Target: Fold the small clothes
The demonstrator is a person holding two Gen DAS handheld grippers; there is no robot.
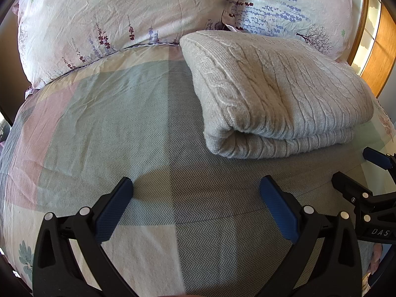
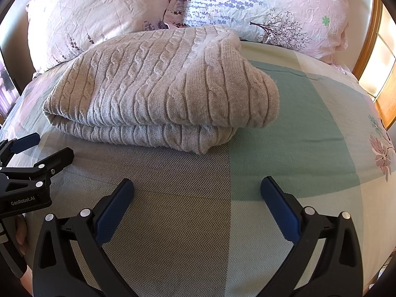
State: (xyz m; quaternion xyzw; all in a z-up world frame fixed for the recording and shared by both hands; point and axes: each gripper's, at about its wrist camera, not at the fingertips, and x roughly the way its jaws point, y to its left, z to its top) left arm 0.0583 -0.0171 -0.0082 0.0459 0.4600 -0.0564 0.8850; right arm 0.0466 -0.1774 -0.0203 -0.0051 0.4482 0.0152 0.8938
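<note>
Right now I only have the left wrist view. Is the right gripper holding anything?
Observer: No. The right gripper has its jaws wide open over the bedsheet, with nothing between them.
Operator: How does the sweater look at its right end?
Observer: The top layer ends in a rounded fold that bulges out past the bottom layer.
Operator: What lies to the right of it?
Observer: I see only bedsheet there, with a pink flower print near the edge.
</note>
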